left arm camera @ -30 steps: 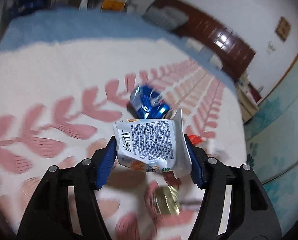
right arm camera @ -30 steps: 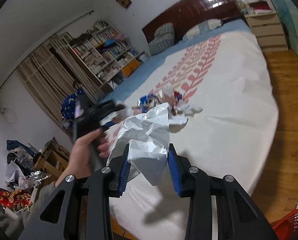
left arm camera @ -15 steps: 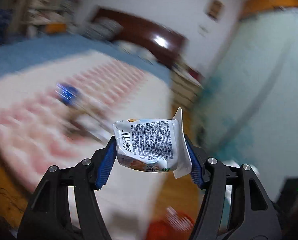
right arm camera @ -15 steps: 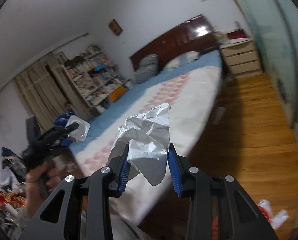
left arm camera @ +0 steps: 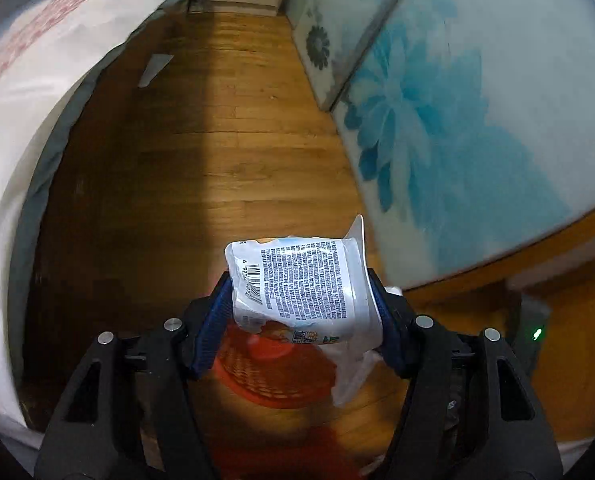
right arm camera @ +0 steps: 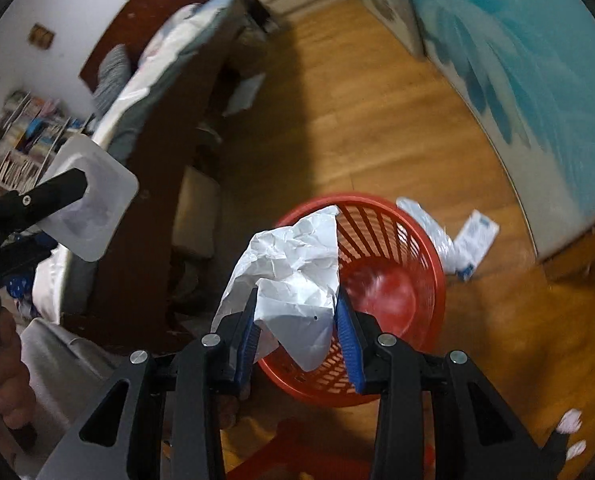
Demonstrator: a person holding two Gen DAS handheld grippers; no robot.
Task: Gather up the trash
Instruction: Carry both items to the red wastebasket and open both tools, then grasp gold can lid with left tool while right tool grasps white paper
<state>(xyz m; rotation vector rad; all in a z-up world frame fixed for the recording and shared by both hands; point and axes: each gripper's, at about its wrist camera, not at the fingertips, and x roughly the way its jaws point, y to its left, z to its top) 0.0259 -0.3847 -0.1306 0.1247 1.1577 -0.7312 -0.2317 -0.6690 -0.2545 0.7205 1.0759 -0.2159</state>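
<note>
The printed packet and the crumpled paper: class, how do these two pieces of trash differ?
The printed packet carries black text and a barcode; the crumpled paper is plain white. The packet is puffed and smooth, the paper creased. The left claw clamps the packet, the right claw the paper. Both hang above the red basket.

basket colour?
Red, with slatted sides. The basket shows best in the right wrist view, below the crumpled paper.
</note>
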